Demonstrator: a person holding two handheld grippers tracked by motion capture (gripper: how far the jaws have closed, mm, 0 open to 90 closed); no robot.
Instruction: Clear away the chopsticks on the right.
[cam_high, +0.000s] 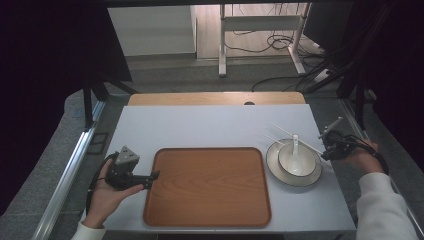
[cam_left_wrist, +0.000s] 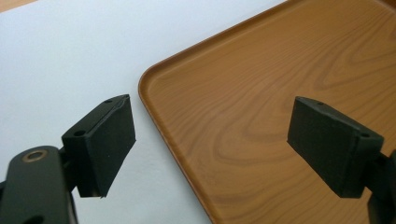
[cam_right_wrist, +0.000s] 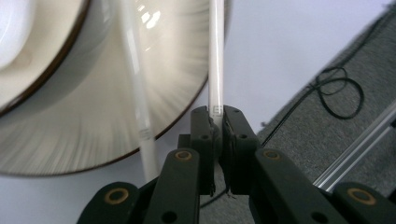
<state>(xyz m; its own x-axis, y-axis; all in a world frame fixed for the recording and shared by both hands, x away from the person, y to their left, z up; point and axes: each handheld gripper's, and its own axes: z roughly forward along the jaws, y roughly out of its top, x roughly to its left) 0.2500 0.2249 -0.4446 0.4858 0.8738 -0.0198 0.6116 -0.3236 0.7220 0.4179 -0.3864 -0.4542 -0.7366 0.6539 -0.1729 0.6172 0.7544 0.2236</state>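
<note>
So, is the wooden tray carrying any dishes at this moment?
No, the wooden tray is bare, and the bowl with the spoon sits on a plate beside it.

Dim dark edges, plate (cam_right_wrist: 93, 93) blurred, glare

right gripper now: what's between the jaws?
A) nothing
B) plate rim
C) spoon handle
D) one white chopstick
D: in the right gripper view the right gripper has its jaws pinched on one white chopstick; the second chopstick lies free beside it across the plate.
</note>
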